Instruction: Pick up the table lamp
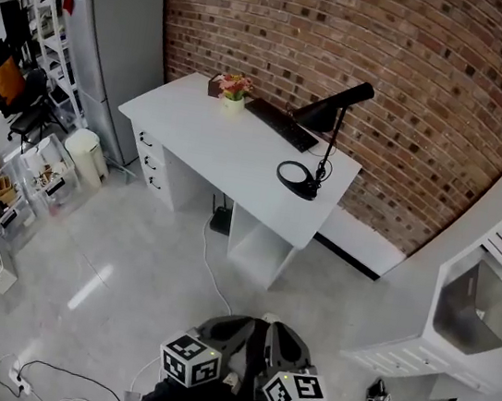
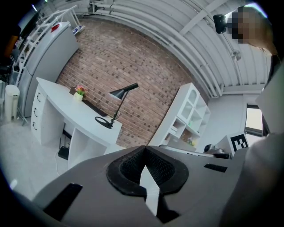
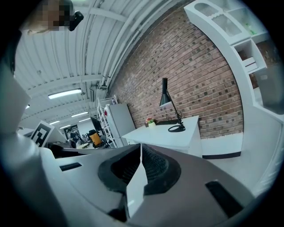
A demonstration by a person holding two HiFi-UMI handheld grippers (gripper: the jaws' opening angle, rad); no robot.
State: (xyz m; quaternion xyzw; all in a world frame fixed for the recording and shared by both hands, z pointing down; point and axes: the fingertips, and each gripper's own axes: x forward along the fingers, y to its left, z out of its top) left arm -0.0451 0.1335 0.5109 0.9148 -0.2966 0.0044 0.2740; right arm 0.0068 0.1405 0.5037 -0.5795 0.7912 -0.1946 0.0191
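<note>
A black table lamp (image 1: pixel 319 140) with a ring base and a cone shade stands on the right end of a white desk (image 1: pixel 214 138) against the brick wall. It shows small and far in the left gripper view as the lamp (image 2: pixel 116 105) and in the right gripper view as the lamp (image 3: pixel 171 108). My left gripper (image 1: pixel 231 332) and right gripper (image 1: pixel 279 337) sit close together at the bottom of the head view, well short of the desk. Both are shut with nothing between the jaws: left gripper (image 2: pixel 145 165), right gripper (image 3: pixel 140 165).
A black keyboard (image 1: pixel 281 124) and a small flower pot (image 1: pixel 235 90) share the desk. A grey cabinet (image 1: pixel 119 54) stands left of it, white shelving (image 1: pixel 488 305) at the right. Cables (image 1: pixel 56 376) trail on the floor, with bins and clutter (image 1: pixel 9 196) at the left.
</note>
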